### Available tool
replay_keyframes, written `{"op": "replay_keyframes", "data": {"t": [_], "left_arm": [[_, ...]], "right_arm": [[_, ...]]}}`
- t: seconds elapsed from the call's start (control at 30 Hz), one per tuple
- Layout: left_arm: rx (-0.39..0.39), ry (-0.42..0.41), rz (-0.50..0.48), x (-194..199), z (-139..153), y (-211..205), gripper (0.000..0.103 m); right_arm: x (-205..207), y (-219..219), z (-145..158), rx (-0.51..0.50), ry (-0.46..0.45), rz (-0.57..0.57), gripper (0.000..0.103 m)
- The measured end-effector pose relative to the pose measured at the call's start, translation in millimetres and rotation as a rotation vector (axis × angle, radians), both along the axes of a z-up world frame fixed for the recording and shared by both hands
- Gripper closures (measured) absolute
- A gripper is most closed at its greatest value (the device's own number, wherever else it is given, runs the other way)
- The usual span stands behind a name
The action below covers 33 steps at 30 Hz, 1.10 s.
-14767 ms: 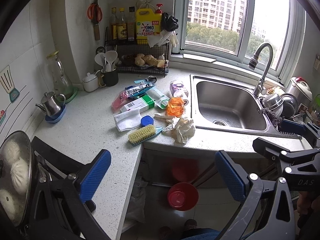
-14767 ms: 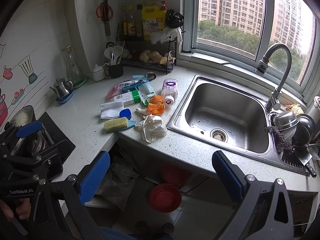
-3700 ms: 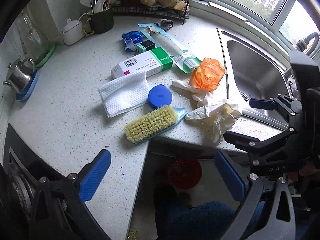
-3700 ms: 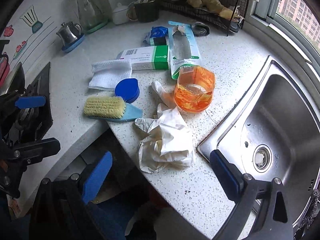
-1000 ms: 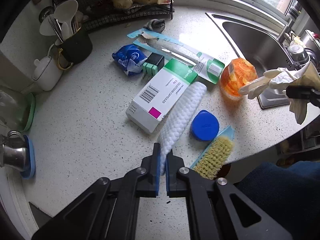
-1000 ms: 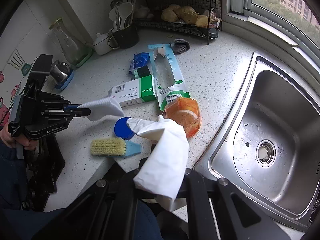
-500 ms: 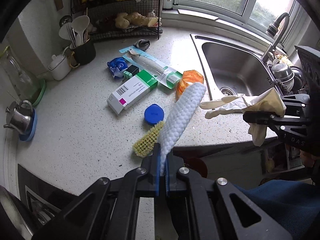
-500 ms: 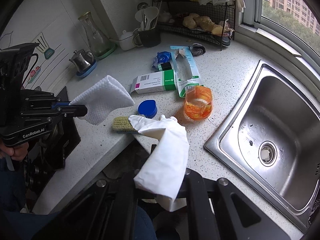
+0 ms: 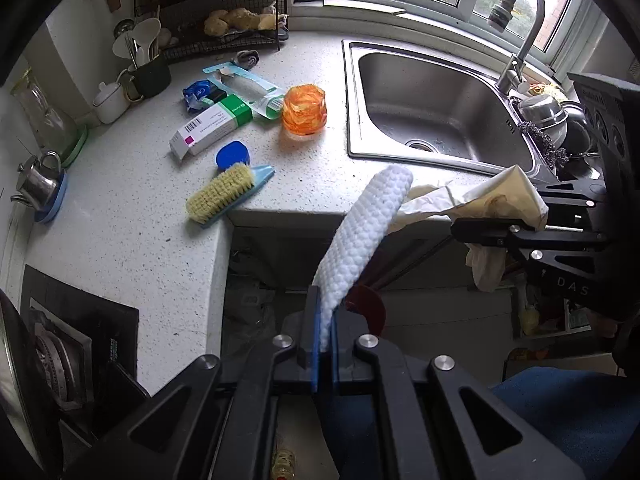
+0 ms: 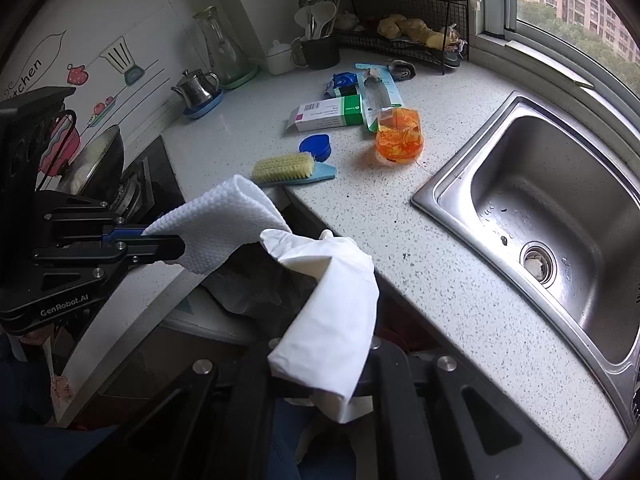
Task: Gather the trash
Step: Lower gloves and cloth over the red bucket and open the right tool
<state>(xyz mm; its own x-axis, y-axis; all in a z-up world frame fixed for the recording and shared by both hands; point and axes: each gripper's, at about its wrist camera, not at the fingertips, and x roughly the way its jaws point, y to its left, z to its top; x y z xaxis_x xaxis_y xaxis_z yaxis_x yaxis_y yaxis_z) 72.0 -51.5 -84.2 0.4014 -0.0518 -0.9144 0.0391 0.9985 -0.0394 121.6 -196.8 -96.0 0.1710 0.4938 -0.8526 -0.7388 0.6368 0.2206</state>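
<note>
My left tool (image 9: pixel 325 334) was clenched on one end of a white, dimpled paper wipe (image 9: pixel 366 232), which stood up from the jaws through the middle of the left wrist view, out past the front edge of the speckled white stone table (image 9: pixel 120 216). My right tool (image 10: pixel 320 376) was clamped on a crumpled cream rubber glove (image 10: pixel 332 304) that draped over its jaws low in the centre of the right wrist view, also off the table.

So two pieces of trash were in hand but not yet dropped. A red round bin (image 9: pixel 366 308) showed partly behind the wipe, below the table edge, and I judged that was where both were headed.

More was left on the table: a crushed orange plastic cup (image 9: pixel 305 109) just beside the steel sink (image 9: pixel 432 108), a white and green cardboard box (image 9: pixel 210 126), a torn teal blister card (image 9: pixel 244 86), a blue crumpled wrapper (image 9: pixel 196 92) and a round blue lid (image 9: pixel 233 155) touching a yellow-bristled scrubbing brush (image 9: pixel 226 192). The brush looked like a keeper, not trash. I reckoned the job was well under half done.
</note>
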Motion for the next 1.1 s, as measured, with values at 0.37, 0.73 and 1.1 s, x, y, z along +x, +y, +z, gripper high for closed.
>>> {"op": "replay_keyframes", "data": {"t": [0.37, 0.73, 1.1], "left_arm": [[-0.009, 0.063, 0.013, -30, -21, -42, 0.100], [-0.048, 0.140, 0.044, -25, -80, -35, 0.100], [-0.066, 0.222, 0.020, -1, -198, -20, 0.100]], "right_arm": [[-31, -29, -21, -0.009, 0.068, 0.017, 0.097], [-32, -29, -70, -0.076, 0.101, -0.004, 0.097], [-22, -15, -185, -0.143, 0.201, -0.060, 0.097]]}}
